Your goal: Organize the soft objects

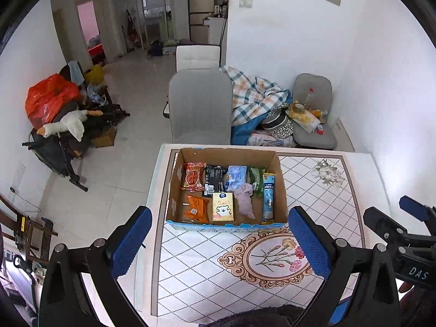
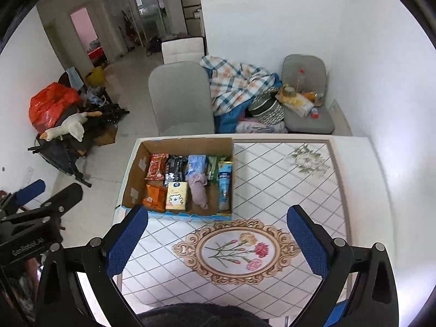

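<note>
A cardboard box [image 1: 280,182] [image 2: 130,179] sits on the far left part of a tiled table [image 1: 321,190] [image 2: 286,179]. In it lie a pink soft cloth [image 1: 245,197] [image 2: 198,188], a yellow tissue pack [image 1: 223,210] [image 2: 176,198], an orange packet [image 1: 196,207] [image 2: 155,196], a red snack bag [image 1: 193,175] [image 2: 157,166], a black packet [image 1: 214,177], a blue pack [image 1: 237,177] [image 2: 196,164] and a tall blue tube pack [image 1: 268,200] [image 2: 224,188]. My left gripper [image 1: 220,242] and my right gripper [image 2: 218,242] hover open and empty above the table, short of the box.
A grey chair [image 1: 200,109] [image 2: 179,98] stands behind the table. A plaid blanket pile [image 1: 253,98] and a second chair with clutter [image 1: 313,117] lie to its right. A white wall bounds the right side. Bags and a plush goose [image 1: 68,122] lie far left.
</note>
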